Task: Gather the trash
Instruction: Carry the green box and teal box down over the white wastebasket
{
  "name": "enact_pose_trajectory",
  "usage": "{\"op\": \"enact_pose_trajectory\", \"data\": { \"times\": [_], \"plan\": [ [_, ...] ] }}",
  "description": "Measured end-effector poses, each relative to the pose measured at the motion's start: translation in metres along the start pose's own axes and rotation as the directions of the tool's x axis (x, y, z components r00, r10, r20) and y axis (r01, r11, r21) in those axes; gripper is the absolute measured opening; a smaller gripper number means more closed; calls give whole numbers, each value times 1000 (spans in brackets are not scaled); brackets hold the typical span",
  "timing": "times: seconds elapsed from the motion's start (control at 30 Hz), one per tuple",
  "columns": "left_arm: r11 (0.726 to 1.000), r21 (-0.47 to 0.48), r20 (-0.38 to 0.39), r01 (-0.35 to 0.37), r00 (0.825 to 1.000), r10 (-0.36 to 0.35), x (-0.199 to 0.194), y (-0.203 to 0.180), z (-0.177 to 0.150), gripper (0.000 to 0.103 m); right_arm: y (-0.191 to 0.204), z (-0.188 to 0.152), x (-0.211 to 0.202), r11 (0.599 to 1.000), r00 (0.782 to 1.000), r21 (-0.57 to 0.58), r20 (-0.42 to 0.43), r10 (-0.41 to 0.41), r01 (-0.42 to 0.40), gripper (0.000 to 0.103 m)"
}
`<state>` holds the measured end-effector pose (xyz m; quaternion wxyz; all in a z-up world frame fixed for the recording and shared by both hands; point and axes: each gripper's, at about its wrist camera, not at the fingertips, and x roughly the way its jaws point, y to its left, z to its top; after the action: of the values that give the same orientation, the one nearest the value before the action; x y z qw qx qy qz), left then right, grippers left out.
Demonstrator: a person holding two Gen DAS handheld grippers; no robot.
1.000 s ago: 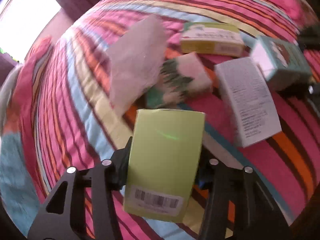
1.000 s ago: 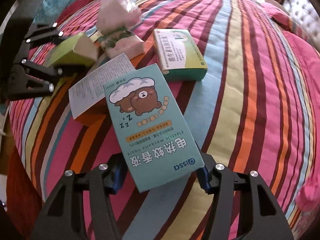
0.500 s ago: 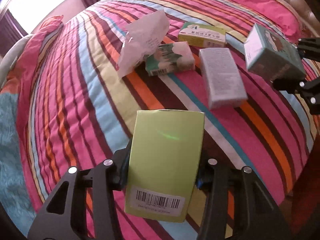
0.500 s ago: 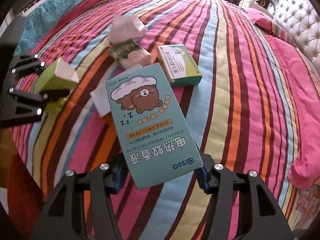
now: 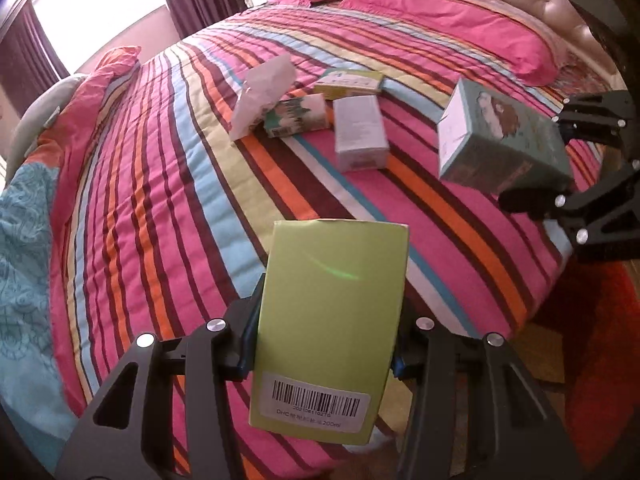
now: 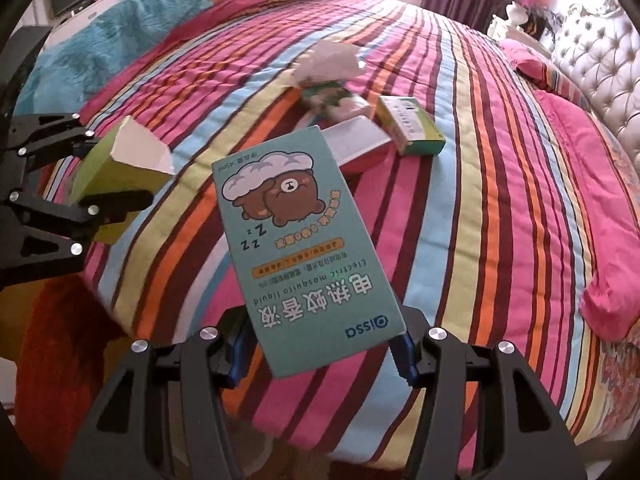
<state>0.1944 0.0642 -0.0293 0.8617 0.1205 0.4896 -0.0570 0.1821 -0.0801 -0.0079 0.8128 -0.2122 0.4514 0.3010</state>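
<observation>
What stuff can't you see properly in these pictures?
- Lime box: left wrist view shows only its back; the front faces away.
- White box: right wrist view, partly hidden behind the teal bear box.
- Tissue pack: right wrist view, print too blurred to read.

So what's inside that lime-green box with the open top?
The lime-green box shows only a white flap and inner wall at its open end; whether it holds anything stays hidden. The left gripper clamps it.

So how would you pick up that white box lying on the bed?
Grip the white box across its two long sides, coming down from above. It lies flat on the blanket, long and narrow, with bare blanket along both long sides, so gripper fingers should fit there.
</observation>
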Motion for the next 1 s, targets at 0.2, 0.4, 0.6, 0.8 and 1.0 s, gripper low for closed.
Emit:
{"op": "enact_pose_trajectory", "data": {
  "times": [0.2, 0.4, 0.6, 0.8, 1.0],
  "plan": [
    [999, -4, 31, 35, 999, -35, -25, -21, -30, 48, 22, -38, -25, 1000, 1000, -20, 19, 8, -7, 54],
    [999, 1, 26, 50, 998, -50, -39, -45, -74, 48, 36, -72, -29, 1000, 1000, 10, -17, 22, -22, 53],
    [996, -1, -19, 88, 996, -88, -40, -66, -117, 48, 51, -103, -31, 999, 999, 34, -30, 25, -24, 54],
    [993, 14, -95, 114, 989, -112, -32, -81, -155, 48, 71, -138, -25, 998, 995, 23, -90, 53, -52, 53],
    [988, 31, -176, 154, 973, -146, -15, -97, -180, 48, 84, -163, -5, 997, 983, 49, -168, 71, -64, 54]
  ]
}}
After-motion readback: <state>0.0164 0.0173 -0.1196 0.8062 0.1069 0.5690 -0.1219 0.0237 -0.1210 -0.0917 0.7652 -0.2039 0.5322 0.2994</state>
